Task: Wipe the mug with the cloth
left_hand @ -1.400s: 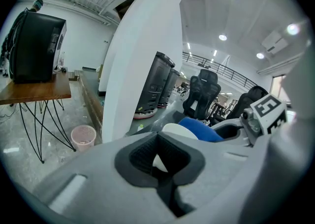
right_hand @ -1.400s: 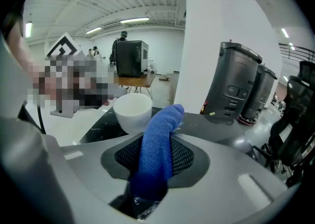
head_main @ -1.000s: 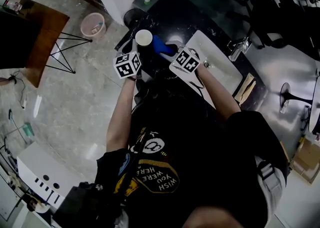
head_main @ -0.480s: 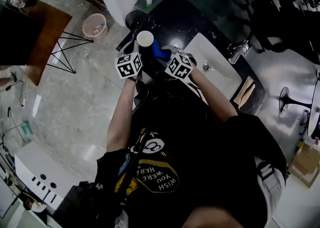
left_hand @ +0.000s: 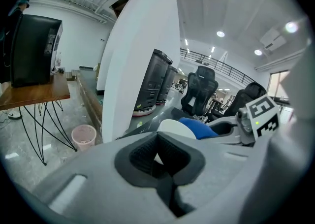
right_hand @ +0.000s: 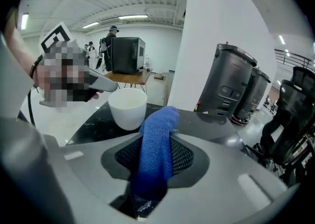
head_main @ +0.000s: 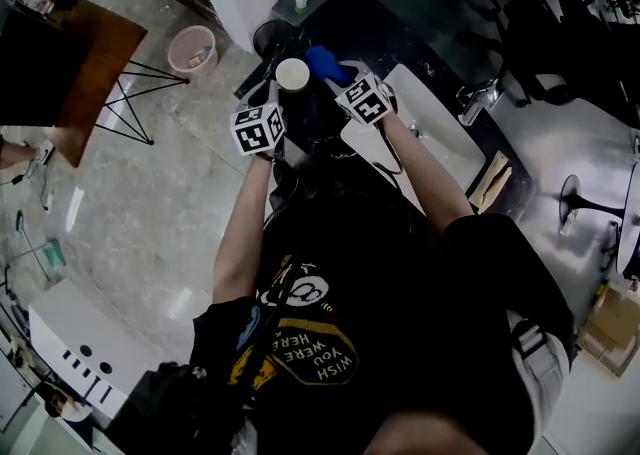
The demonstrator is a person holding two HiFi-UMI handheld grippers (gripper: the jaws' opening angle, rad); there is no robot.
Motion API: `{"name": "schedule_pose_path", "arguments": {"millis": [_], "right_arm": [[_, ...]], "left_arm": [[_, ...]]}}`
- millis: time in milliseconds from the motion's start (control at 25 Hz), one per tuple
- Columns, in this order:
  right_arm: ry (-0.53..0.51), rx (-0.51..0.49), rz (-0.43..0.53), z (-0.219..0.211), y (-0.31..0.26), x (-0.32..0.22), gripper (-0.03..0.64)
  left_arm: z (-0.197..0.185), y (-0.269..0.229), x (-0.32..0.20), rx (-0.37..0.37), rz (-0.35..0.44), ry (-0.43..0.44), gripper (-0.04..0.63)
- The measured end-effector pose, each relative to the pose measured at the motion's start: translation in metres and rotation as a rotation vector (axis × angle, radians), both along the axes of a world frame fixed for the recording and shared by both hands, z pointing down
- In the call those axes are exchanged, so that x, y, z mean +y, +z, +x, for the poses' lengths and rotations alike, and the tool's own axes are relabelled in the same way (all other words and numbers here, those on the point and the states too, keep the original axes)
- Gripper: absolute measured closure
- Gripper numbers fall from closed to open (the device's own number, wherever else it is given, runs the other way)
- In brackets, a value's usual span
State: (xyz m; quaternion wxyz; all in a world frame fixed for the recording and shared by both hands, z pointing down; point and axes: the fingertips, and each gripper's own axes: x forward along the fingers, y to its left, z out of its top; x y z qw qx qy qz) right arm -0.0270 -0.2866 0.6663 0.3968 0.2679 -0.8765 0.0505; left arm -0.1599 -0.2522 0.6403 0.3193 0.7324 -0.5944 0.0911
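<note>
**Partner:** Where's the mug, and what has hold of it?

**Me:** The mug point(head_main: 291, 74) is at the end of the countertop point(head_main: 362, 27) away from the sink point(head_main: 448, 141), close to the edge. My left gripper point(left_hand: 158, 158) is closed down, with a sliver of white between the pads. I take that for the mug's handle or wall. Whether the mug stands on the top or hangs clear of it, I can't tell.

**Partner:** And the cloth?

**Me:** The cloth point(right_hand: 156, 134) is pinched in my right gripper point(right_hand: 152, 171). The jaws are partly closed on a folded bunch that stands up past them, its tip just beside the mug.

**Partner:** How will they handle?

**Me:** The mug is smooth, glazed-looking white, round and rigid. I judge it slippery and breakable, so I'd grip firmly and rub gently. The cloth is soft, nubbly blue towelling, floppy but grippy. I'd hold it low so the free tip bends round the wall.
</note>
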Motion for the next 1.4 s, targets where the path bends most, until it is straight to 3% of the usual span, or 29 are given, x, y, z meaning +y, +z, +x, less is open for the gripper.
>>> {"name": "schedule_pose_path", "arguments": {"millis": [200, 320, 440, 600, 800, 960, 1080, 1160, 1200, 1320, 1400], "right_arm": [[-0.221, 0.043, -0.017, -0.027, 0.005, 0.062, 0.486], [-0.271, 0.020, -0.072, -0.023, 0.005, 0.110, 0.488], [-0.187, -0.019, -0.071, -0.009, 0.003, 0.096, 0.488], [-0.025, -0.034, -0.029, 0.004, -0.018, 0.026, 0.489], [0.047, -0.002, 0.022, -0.014, -0.014, -0.019, 0.489], [-0.046, 0.047, -0.008, -0.016, -0.001, 0.014, 0.491], [-0.206, 0.052, -0.038, -0.012, 0.004, 0.063, 0.491], [-0.275, 0.067, -0.036, -0.007, 0.006, 0.084, 0.491], [-0.239, 0.071, -0.035, 0.000, 0.007, 0.080, 0.491], [0.065, -0.001, -0.043, 0.026, -0.001, 0.023, 0.491], [0.172, -0.034, -0.027, 0.028, -0.012, -0.013, 0.491]], "left_arm": [[0.006, 0.003, -0.003, 0.006, 0.004, 0.009, 0.592], [0.005, 0.002, -0.003, 0.015, -0.001, 0.004, 0.592], [0.005, -0.002, -0.004, 0.007, 0.006, 0.015, 0.592], [0.003, -0.006, -0.003, 0.003, 0.012, 0.013, 0.592], [0.002, -0.006, -0.002, 0.011, 0.005, 0.007, 0.592], [0.005, -0.003, -0.004, 0.032, -0.001, 0.010, 0.592], [0.006, -0.004, -0.003, 0.081, 0.001, 0.021, 0.592], [0.006, -0.004, -0.002, 0.076, 0.003, 0.026, 0.592], [0.007, -0.003, -0.001, 0.067, 0.001, 0.027, 0.592], [0.008, -0.004, 0.000, 0.049, -0.003, 0.032, 0.592], [0.009, -0.005, 0.000, 0.047, -0.001, 0.031, 0.592]]}}
